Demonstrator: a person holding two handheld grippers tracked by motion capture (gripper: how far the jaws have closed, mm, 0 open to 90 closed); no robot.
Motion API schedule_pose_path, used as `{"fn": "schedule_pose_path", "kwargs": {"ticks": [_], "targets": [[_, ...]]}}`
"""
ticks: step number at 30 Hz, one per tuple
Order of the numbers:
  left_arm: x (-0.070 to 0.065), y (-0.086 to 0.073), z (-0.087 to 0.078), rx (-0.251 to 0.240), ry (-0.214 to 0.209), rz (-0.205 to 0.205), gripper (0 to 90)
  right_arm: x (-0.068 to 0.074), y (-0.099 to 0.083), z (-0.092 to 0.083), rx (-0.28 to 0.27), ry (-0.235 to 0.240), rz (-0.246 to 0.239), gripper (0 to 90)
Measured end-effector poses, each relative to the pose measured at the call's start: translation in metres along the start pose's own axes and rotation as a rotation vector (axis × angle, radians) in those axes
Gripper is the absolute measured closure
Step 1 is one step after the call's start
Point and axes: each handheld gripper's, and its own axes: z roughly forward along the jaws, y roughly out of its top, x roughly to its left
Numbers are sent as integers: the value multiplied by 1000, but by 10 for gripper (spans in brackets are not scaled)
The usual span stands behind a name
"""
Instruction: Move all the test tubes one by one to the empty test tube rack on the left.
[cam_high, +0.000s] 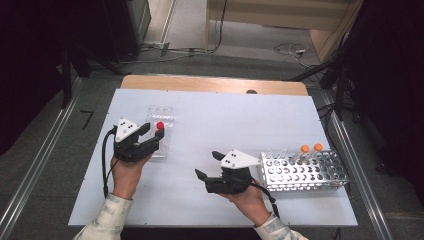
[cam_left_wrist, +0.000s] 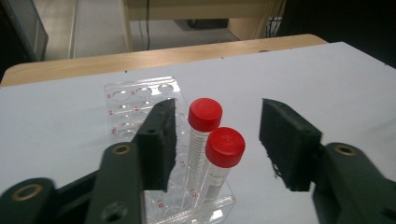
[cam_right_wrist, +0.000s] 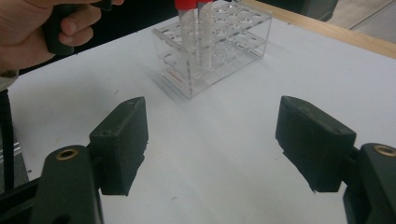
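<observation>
Left gripper (cam_left_wrist: 215, 144) spread around two red-capped tubes (cam_left_wrist: 223, 154), seemingly untouched, right gripper (cam_right_wrist: 210, 144) spread

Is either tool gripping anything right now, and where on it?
Nothing is held. The left tool is open around the two red-capped tubes without closing on them; the right tool is open over bare table.

1. Right gripper (cam_right_wrist: 212, 149) over bare white table (cam_right_wrist: 224, 154), black jaws spread wide with nothing between them.
2. Beyond the jaws, a clear plastic rack (cam_right_wrist: 217, 44) standing on the table, two red-capped tubes (cam_right_wrist: 192, 32) upright at its near end, caps cut off by the top edge.
3. At upper left, a hand (cam_right_wrist: 39, 28) wrapped around a dark grip.
4. Along the far right, the table's wooden edge (cam_right_wrist: 336, 32).
</observation>
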Motion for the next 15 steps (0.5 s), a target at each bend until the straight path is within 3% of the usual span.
{"fn": "schedule_pose_path", "kwargs": {"ticks": [6,15], "targets": [[5,0,0,-7,27,-34,228,-9,-6,-16,2,-26,11,237],[7,0,-2,-10,41,-42,185,-23,-17,-48,-13,-82,43,236]]}}
